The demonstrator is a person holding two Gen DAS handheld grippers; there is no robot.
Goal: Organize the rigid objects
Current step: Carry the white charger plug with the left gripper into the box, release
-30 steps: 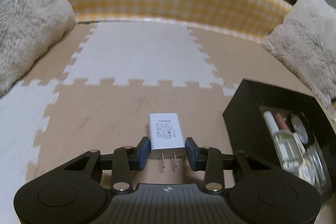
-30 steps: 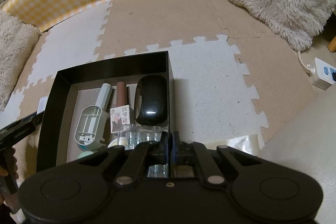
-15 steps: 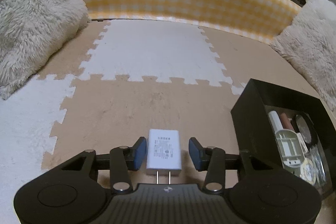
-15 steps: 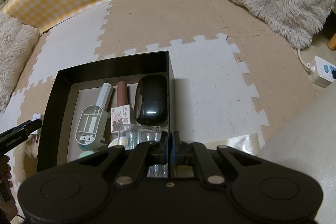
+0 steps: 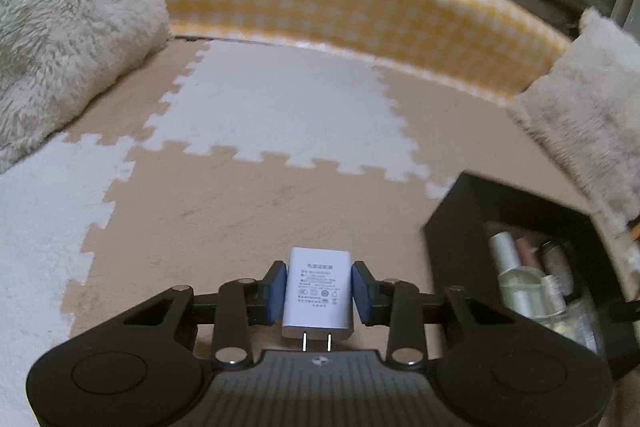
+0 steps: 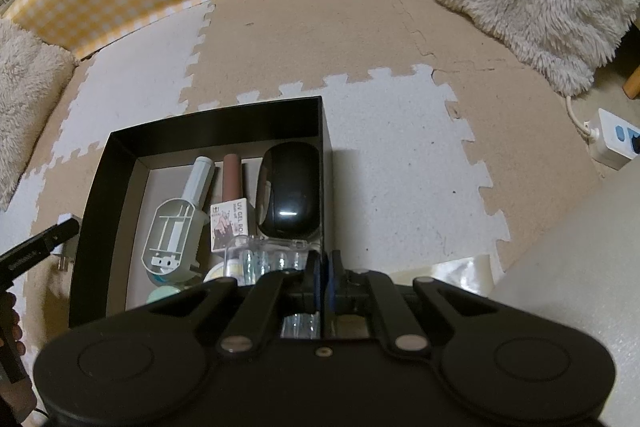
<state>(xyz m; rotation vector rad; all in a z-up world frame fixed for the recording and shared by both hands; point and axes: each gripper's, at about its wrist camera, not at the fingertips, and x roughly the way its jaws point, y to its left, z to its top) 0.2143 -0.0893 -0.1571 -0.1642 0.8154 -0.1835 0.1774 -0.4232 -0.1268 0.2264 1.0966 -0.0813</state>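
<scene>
left gripper [image 5: 319, 294] just clamped onto the white USB charger [image 5: 319, 293], pads were apart a sec ago | black box [image 5: 516, 223] off to its right, drop there next imo | right gripper [image 6: 323, 281] closed, empty, over box

White charger [image 5: 318, 293]: several rows of small grey print and a row of certification marks on its upper face, too fine to read. Nail polish bottle [image 6: 231, 223] in the black box [image 6: 224, 115]: label reads "UV GEL PO", cut off at the edge. Black bar [image 6: 38, 251] at left edge: pale lettering, illegible
</scene>
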